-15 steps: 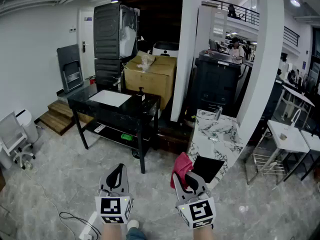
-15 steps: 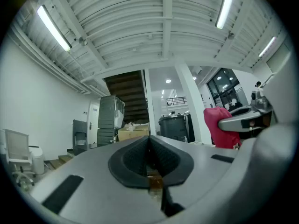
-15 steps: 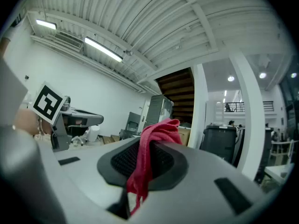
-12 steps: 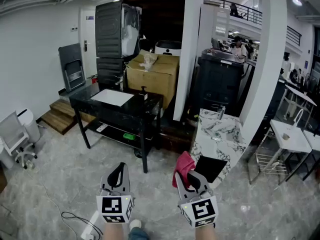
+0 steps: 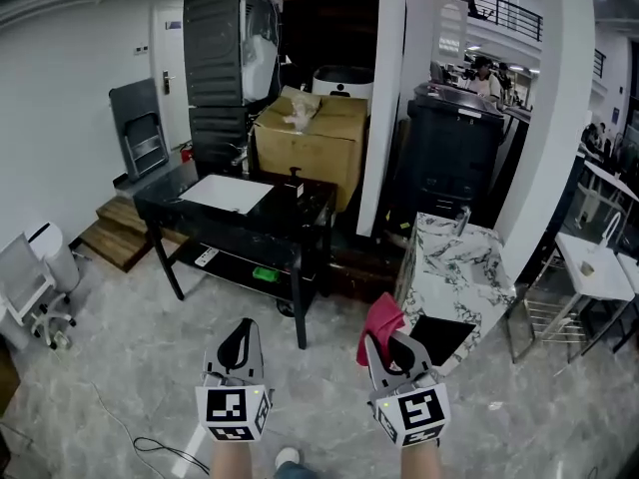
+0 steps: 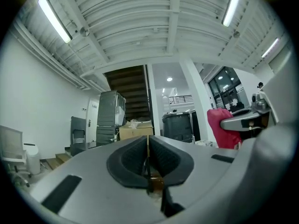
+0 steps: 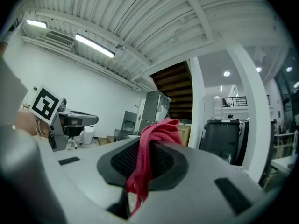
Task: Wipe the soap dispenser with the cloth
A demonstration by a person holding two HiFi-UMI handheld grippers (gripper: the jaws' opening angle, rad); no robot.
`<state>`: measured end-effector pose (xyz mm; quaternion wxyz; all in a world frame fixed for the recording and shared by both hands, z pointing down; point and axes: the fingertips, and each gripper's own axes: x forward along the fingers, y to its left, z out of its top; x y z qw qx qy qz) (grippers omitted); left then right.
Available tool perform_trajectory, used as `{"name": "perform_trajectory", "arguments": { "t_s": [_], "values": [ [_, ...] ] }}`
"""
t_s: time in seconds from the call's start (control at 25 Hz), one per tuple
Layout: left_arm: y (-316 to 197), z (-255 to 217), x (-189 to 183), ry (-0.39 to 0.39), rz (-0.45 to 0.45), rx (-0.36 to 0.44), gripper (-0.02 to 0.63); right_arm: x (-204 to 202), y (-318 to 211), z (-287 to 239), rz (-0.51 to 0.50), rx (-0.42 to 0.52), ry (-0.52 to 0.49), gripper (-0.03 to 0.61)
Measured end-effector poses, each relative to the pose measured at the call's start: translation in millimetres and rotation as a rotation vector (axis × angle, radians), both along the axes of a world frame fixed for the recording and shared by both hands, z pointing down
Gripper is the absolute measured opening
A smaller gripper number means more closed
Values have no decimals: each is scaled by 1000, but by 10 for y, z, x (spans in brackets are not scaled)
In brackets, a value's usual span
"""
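1. Between the jaws of the right gripper (image 5: 391,349), the red cloth (image 5: 380,317) is bunched into a strip. Its long axis runs along the jaws. The free end sticks out past the tips, pointing ahead toward the marble-topped counter (image 5: 454,267), and a short tail hangs down behind the pads.
2. On the black table (image 5: 310,204), a small dark upright thing (image 5: 294,178) stands near a white sheet (image 5: 225,194). It is too small for me to call it the soap dispenser.
3. Below me is grey marbled floor (image 5: 150,357). A cardboard box (image 5: 310,148) and a white column (image 5: 384,98) stand behind the table.
4. My right gripper is clamped on the cloth. My left gripper (image 5: 240,332) has its jaws pressed together with nothing between them. Both are held over the floor.
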<state>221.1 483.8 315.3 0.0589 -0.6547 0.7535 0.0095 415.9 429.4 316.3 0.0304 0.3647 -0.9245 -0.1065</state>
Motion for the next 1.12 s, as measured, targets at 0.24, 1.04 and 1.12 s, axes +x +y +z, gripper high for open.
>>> {"name": "perform_trajectory", "arguments": {
  "t_s": [0.24,1.04,1.12],
  "values": [
    [-717,-62,-747,8,34,22,14,-712,-687,-105,11,-14,-59,49],
    [-2294,118,-2115,29,146,45,385,-2247,-2403,77,41,-30,10,51],
    [-2560,131,-2235,20,148,38,393,-2388,-2686,110,31,-33,0,51]
  ]
}}
